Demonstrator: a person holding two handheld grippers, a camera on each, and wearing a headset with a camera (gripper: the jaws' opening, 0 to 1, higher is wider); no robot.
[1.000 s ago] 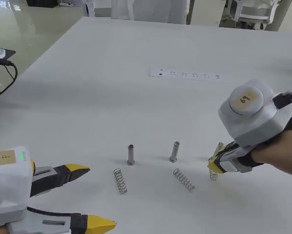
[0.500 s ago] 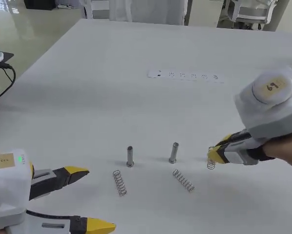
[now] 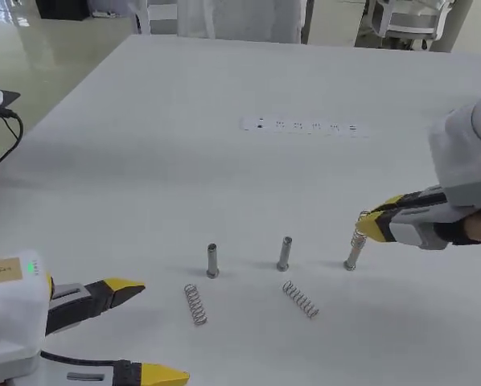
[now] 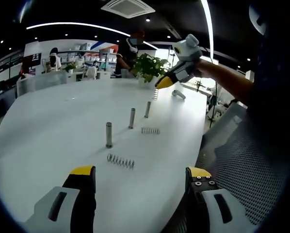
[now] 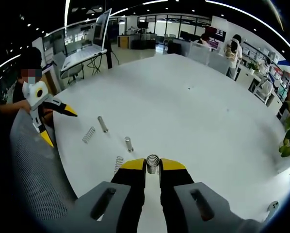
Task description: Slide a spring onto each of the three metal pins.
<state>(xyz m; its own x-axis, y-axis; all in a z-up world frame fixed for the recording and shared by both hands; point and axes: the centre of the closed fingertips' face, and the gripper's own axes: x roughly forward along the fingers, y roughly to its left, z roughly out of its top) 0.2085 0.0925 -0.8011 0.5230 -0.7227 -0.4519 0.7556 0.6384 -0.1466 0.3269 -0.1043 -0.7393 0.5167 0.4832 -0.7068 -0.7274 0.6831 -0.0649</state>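
Counter (image 3: 224, 161): carries all parts. Your left gripper (image 3: 160, 330) hangs low, fingers spread and empty. Your right gripper (image 3: 371, 223) has its fingers clamped on a spring (image 3: 358, 238) seated over the top of the right pin (image 3: 351, 260). The middle pin (image 3: 284, 253) and left pin (image 3: 212, 261) stand bare, with one loose spring (image 3: 301, 297) and a second loose spring (image 3: 195, 304) lying near them. Risk: a skewed push would likely jam the coil or topple the pin.

I'm working at a big white table (image 3: 144, 161), and three metal pins are standing upright on it in a row: left pin (image 3: 212, 261), middle pin (image 3: 284, 253), right pin (image 3: 353, 256). A left spring (image 3: 195, 304) and a right spring (image 3: 301, 298) are lying flat just in front of the first two. A white socket strip (image 3: 301, 125) is sitting farther back, well apart.
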